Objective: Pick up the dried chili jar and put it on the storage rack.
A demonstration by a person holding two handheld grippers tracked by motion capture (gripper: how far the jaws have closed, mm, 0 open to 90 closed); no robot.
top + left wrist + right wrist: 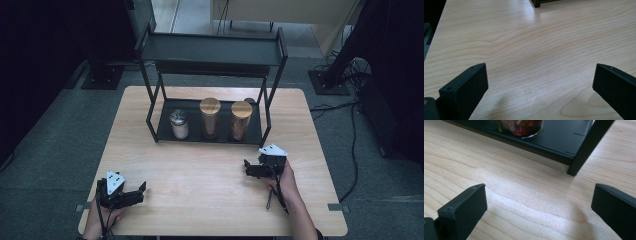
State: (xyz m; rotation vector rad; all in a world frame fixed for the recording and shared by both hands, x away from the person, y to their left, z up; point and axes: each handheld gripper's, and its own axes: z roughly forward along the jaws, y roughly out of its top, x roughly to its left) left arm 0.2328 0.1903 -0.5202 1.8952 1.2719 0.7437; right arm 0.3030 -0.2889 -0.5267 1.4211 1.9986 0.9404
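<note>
High view: wooden table [210, 200] with a black 2-tier rack [210, 55] standing at its far middle. On the rack's lower shelf, 3 jars in a row: a short jar with a metal lid [179, 124] at left, holding something white; a tall jar with a wooden lid [210, 118] in the middle; a second wooden-lidded jar [241, 120] at right. Left gripper [141, 189] held low near the table's near-left corner, jaws pointing right, spread apart, nothing between them. Right gripper [246, 168] near the table's near-right part, just in front of the rack's right end, jaws pointing left, parted and empty. Nearest jar to it: the right-hand wooden-lidded one, still apart from the jaws. A hand behind each gripper, forearms entering from the bottom edge.

Left gripper view: 2 black jaws rising from the bottom corners, set wide, bare wood grain between them. Touching no object. A rack foot [536, 3] at the top edge, well apart.

Right gripper view: again 2 black jaws spread wide, gripping nothing, table surface between. Ahead, the rack's lower shelf [559, 137] with 1 upright post [587, 147] meeting the table at right. On the shelf, the bottom of a glass jar with reddish contents [520, 126], near but untouched.
</note>
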